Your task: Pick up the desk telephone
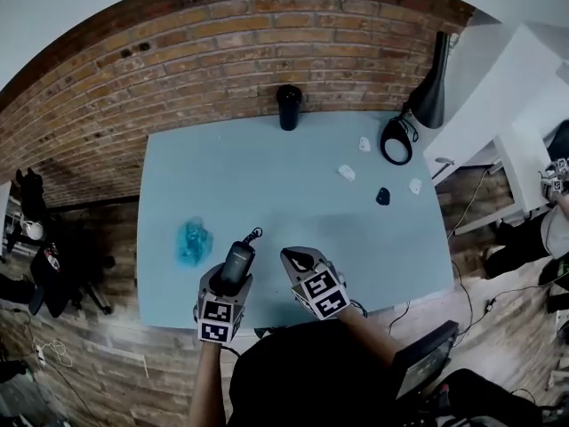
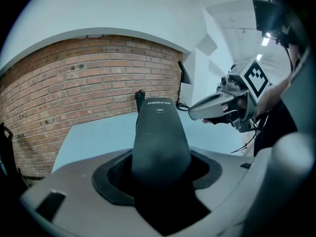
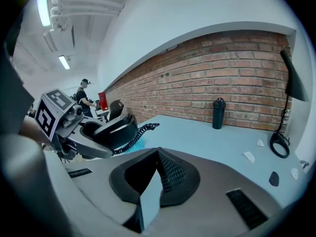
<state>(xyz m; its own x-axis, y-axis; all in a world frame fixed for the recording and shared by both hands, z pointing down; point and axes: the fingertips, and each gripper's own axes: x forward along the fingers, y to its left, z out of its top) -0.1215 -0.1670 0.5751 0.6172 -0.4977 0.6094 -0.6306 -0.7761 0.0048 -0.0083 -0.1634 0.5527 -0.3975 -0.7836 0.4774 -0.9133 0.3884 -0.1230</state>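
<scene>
A black telephone handset point(image 1: 238, 261) is clamped in my left gripper point(image 1: 233, 272) above the near edge of the light blue table point(image 1: 293, 212). Its short coiled cord point(image 1: 254, 235) hangs loose off the far end. No telephone base shows in any view. In the left gripper view the handset point(image 2: 160, 137) stands up between the jaws of the left gripper point(image 2: 160, 164) and hides much of the table. My right gripper point(image 1: 292, 258) hovers just to its right, shut and empty. The right gripper view shows the right gripper point(image 3: 159, 154) with jaws pressed together, and the held handset point(image 3: 111, 130) at left.
A black bottle point(image 1: 288, 107) stands at the table's far edge by the brick wall. A black desk lamp point(image 1: 431, 83) and a cable loop point(image 1: 396, 140) occupy the far right corner. Small white pieces point(image 1: 347, 173) and a dark one point(image 1: 382, 196) lie right. A blue crumpled item point(image 1: 193, 241) lies left.
</scene>
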